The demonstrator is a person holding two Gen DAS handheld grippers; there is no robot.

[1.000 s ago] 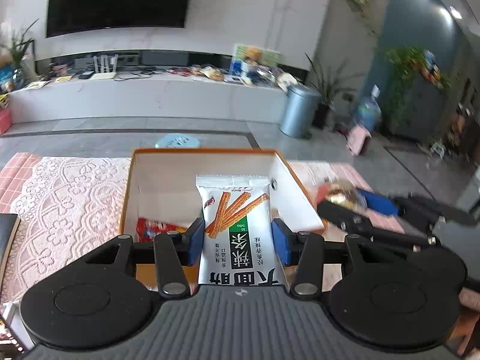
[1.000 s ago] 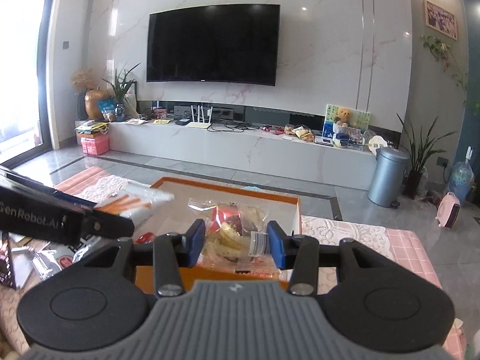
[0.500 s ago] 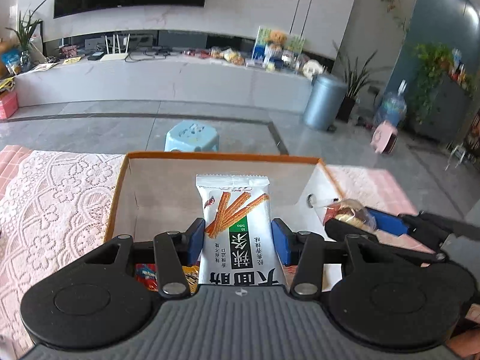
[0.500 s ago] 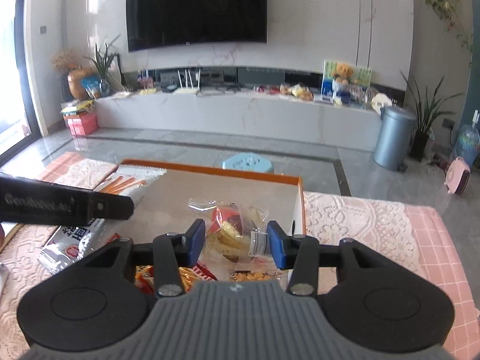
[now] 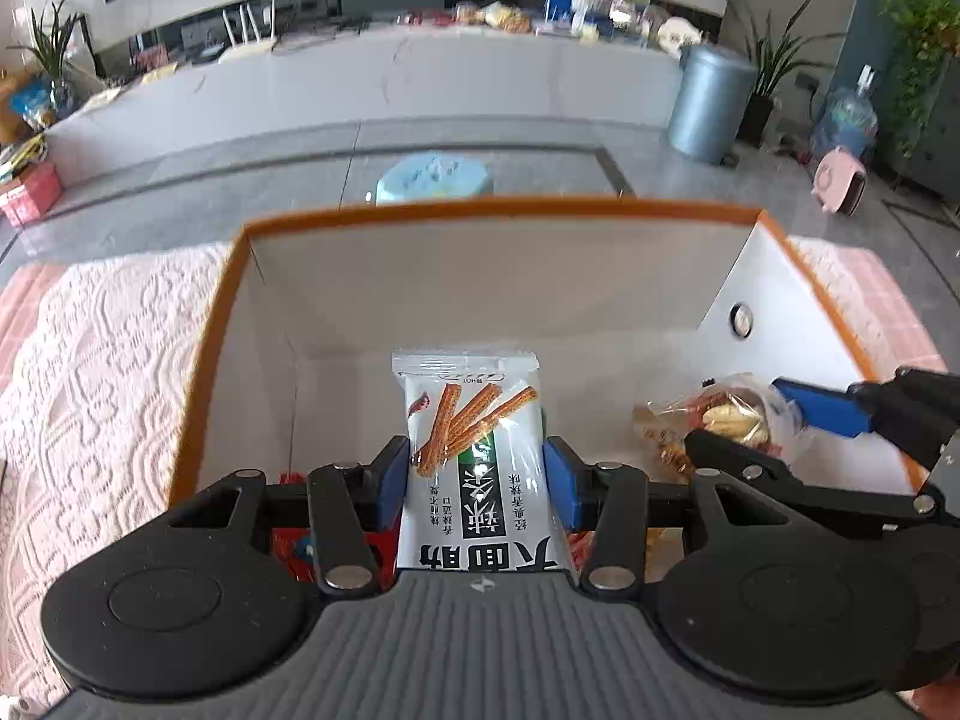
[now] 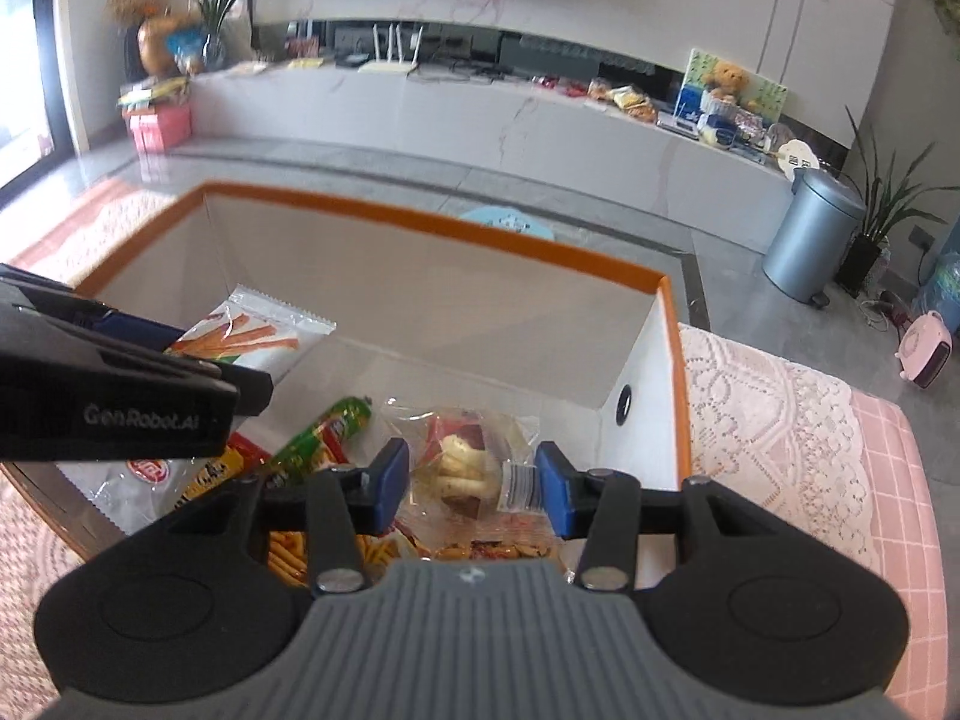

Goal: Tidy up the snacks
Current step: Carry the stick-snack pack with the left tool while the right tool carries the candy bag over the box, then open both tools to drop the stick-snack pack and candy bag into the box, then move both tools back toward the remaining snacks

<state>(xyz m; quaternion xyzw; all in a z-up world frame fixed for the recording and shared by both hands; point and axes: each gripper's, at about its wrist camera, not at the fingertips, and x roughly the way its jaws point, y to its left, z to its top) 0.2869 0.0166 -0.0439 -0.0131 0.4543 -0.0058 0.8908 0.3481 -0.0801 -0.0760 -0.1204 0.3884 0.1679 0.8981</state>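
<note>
- Left gripper (image 5: pixel 474 477): jaws clamped on a white spicy-stick packet (image 5: pixel 477 456), held over the orange-rimmed box (image 5: pixel 510 207).
- Right gripper (image 6: pixel 474 483): jaws clamped on a clear snack bag (image 6: pixel 474 459), above the box's right end, with loose snacks (image 6: pixel 327 432) beneath.

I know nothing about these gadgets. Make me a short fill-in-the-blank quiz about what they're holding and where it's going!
1. The left gripper holds a white packet printed with orange ____.
2. The right gripper is shut on a ____ plastic bag of snacks.
3. Both hover over a white box with an ____ rim.
4. The green-ended stick lies ____ the box.

Answers: sticks; clear; orange; inside
</note>
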